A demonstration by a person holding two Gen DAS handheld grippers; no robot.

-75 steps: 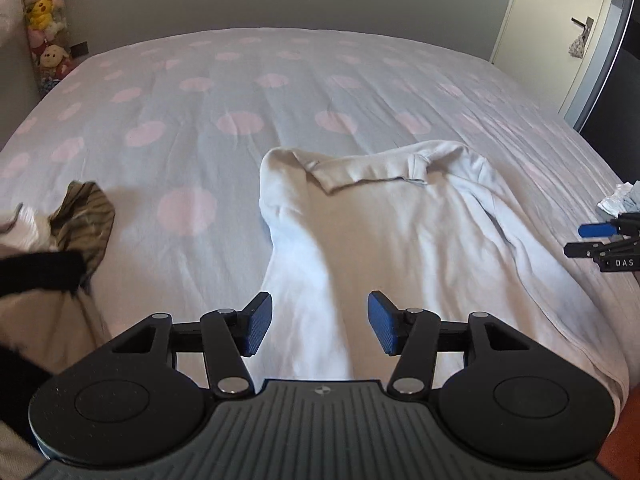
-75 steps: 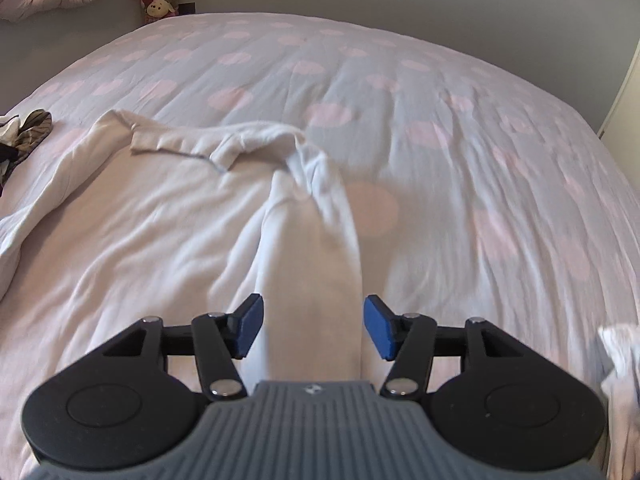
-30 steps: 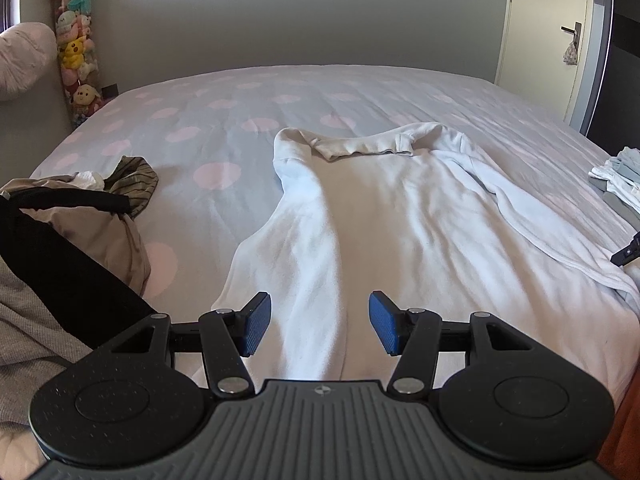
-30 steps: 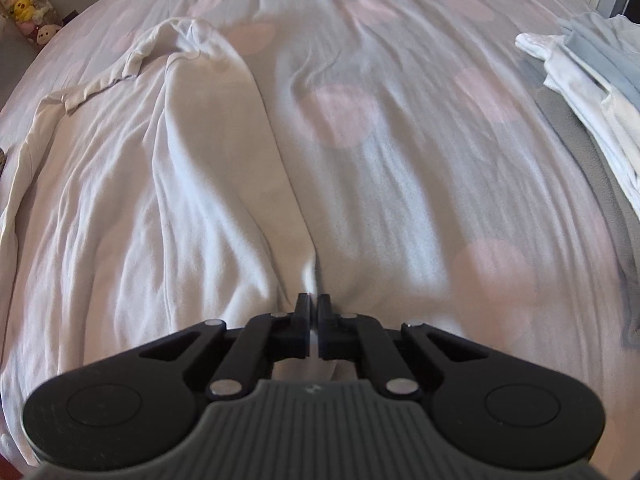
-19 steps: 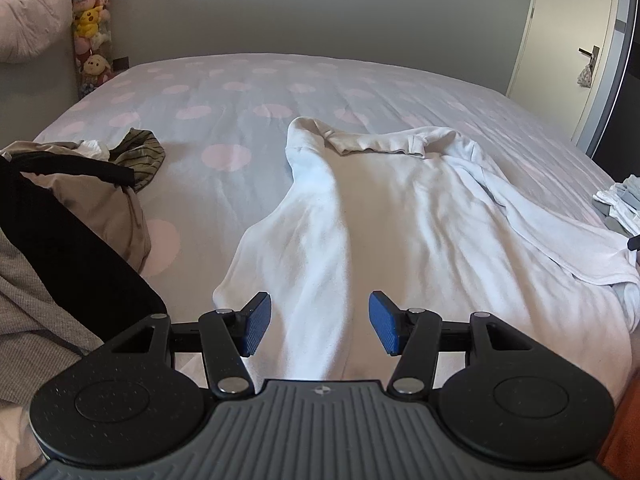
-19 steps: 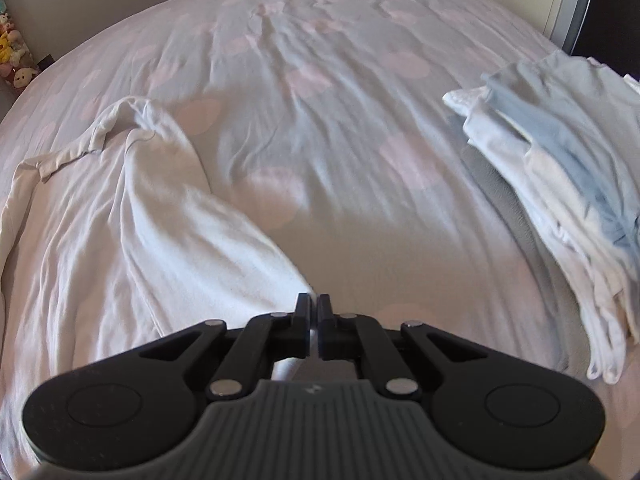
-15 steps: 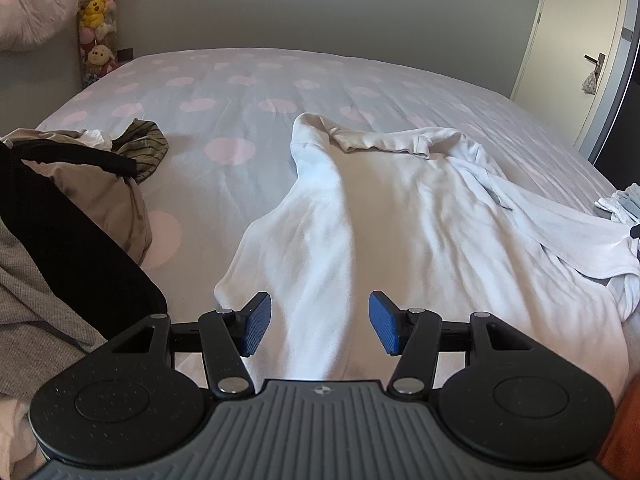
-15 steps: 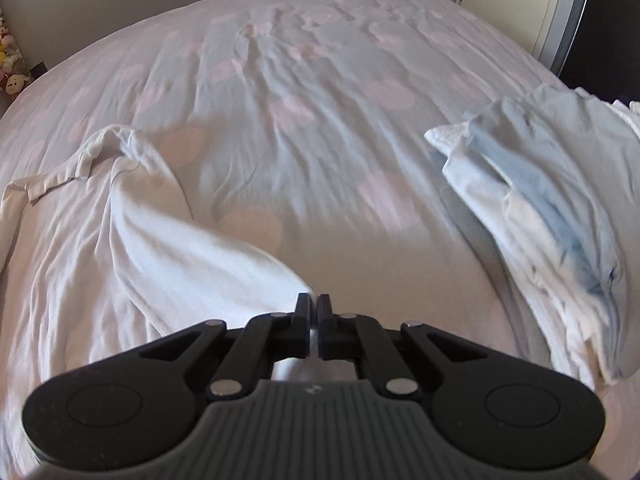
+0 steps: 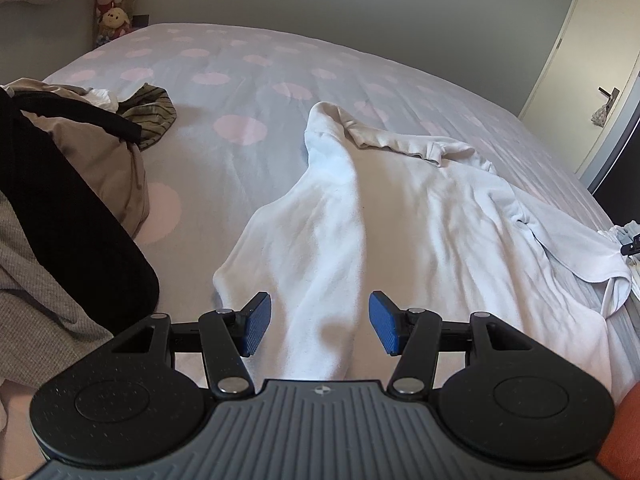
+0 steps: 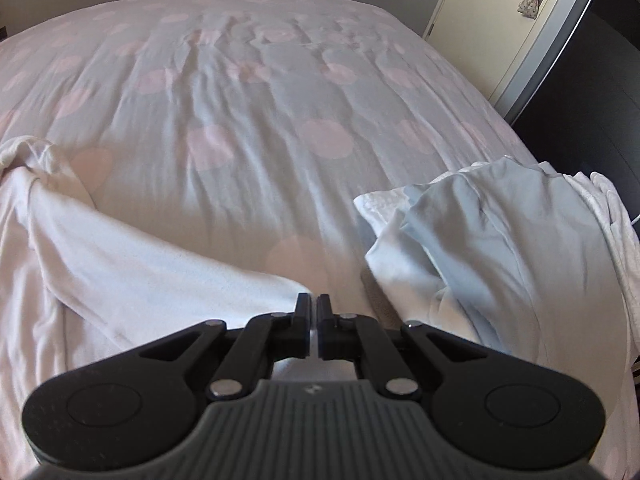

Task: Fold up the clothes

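A white long-sleeved shirt (image 9: 416,216) lies spread on the dotted bed cover (image 9: 240,80), collar (image 9: 392,142) at the far end. My left gripper (image 9: 318,320) hovers open over the shirt's near part, and a sleeve (image 9: 324,280) runs between its blue pads (image 9: 256,322) without touching them. My right gripper (image 10: 314,312) is shut on the end of the other sleeve (image 10: 160,276), which stretches from the shirt's body out to the right. The tip of that gripper (image 9: 632,245) shows at the right edge of the left wrist view.
A pile of unfolded clothes (image 9: 60,208) with a striped garment (image 9: 150,114) lies at the left. A folded stack of pale blue and white clothes (image 10: 500,240) rests close to the right of my right gripper. Plush toys (image 9: 114,16) and a door (image 9: 588,60) stand beyond the bed.
My right gripper closed on the sleeve end and carried it out to the right, toward the folded stack. The left gripper rolled and shifted slightly, still open.
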